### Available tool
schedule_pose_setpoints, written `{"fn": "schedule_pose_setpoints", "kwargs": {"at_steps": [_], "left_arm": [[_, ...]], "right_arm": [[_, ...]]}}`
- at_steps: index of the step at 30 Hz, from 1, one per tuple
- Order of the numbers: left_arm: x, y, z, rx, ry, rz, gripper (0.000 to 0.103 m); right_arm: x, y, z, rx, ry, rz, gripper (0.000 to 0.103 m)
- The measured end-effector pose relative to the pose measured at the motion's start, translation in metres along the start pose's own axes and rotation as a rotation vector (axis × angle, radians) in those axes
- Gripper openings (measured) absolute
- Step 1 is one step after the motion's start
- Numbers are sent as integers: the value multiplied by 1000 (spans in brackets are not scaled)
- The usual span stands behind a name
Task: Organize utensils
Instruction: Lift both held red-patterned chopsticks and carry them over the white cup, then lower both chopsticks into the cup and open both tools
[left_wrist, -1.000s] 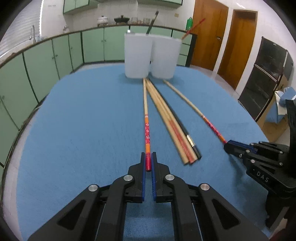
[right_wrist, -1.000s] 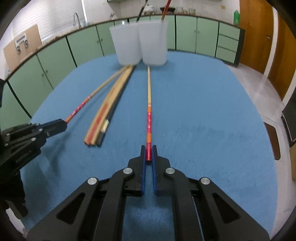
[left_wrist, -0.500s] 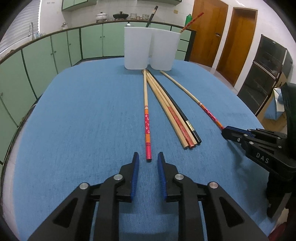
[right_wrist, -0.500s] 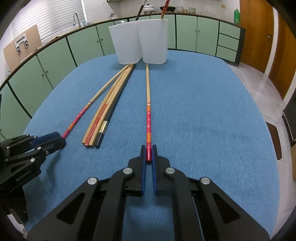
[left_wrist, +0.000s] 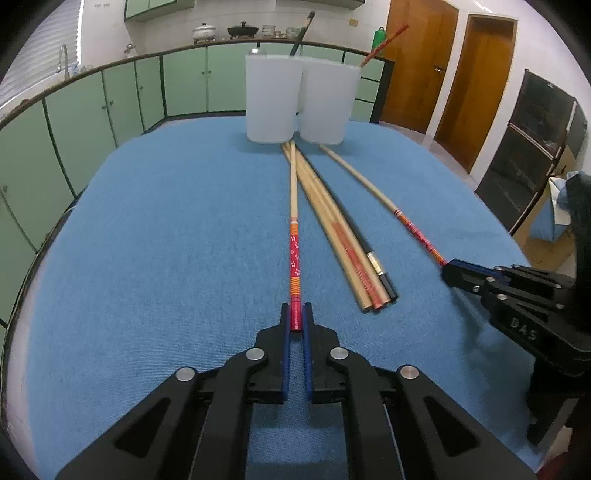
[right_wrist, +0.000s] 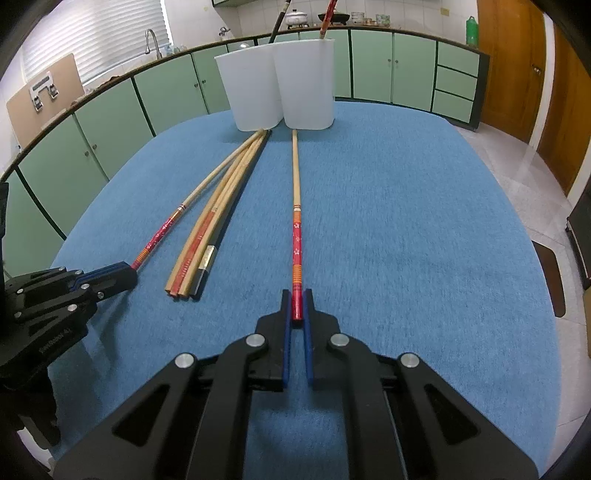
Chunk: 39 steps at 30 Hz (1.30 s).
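Observation:
Several long chopsticks lie on the blue table, pointing at two white cups (left_wrist: 301, 103) at the far end. My left gripper (left_wrist: 296, 317) is shut on the red end of a red-patterned chopstick (left_wrist: 294, 236). My right gripper (right_wrist: 297, 304) is shut on the red end of a matching red-patterned chopstick (right_wrist: 296, 221). Between them lies a bundle of plain, red-banded and black chopsticks (left_wrist: 343, 236), also seen in the right wrist view (right_wrist: 207, 236). Each cup (right_wrist: 280, 85) holds one chopstick, a black one on the left and a red one on the right.
The blue cloth (left_wrist: 166, 240) covers the whole table. Green kitchen cabinets (left_wrist: 92, 107) ring the far side and left. Wooden doors (left_wrist: 443, 62) and a dark shelf unit (left_wrist: 535, 147) stand on the right. The table edge drops off to a tiled floor (right_wrist: 528, 173).
My left gripper opened and let go of its chopstick half a second ago, and has now shut on its red end again. The right gripper kept its hold.

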<state>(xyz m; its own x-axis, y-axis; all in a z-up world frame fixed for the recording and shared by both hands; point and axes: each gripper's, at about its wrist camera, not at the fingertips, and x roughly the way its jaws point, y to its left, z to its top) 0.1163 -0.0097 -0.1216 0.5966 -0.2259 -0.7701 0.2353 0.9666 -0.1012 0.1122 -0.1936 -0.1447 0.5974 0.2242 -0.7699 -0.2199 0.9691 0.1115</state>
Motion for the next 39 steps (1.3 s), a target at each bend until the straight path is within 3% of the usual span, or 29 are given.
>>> {"fn": "schedule_pose_setpoints", "kwargs": {"at_steps": [5, 15, 21, 31, 35, 39], "left_arm": [[-38, -3, 19, 48, -69, 19, 6], [-122, -2, 75, 61, -321, 6, 6], [-131, -5, 116, 105, -394, -12, 6], [-119, -1, 165, 113, -410, -38, 6], [-133, 3, 190, 122, -478, -32, 6], [-152, 1, 223, 130, -570, -28, 6]], "right_arm": [[-32, -2, 18, -10, -86, 10, 5], [-106, -2, 79, -59, -286, 24, 5], [-129, -4, 127, -96, -326, 68, 5], [-135, -3, 199, -132, -322, 124, 5], [-150, -5, 228, -128, -369, 146, 5], [-164, -7, 264, -141, -444, 115, 5]]}}
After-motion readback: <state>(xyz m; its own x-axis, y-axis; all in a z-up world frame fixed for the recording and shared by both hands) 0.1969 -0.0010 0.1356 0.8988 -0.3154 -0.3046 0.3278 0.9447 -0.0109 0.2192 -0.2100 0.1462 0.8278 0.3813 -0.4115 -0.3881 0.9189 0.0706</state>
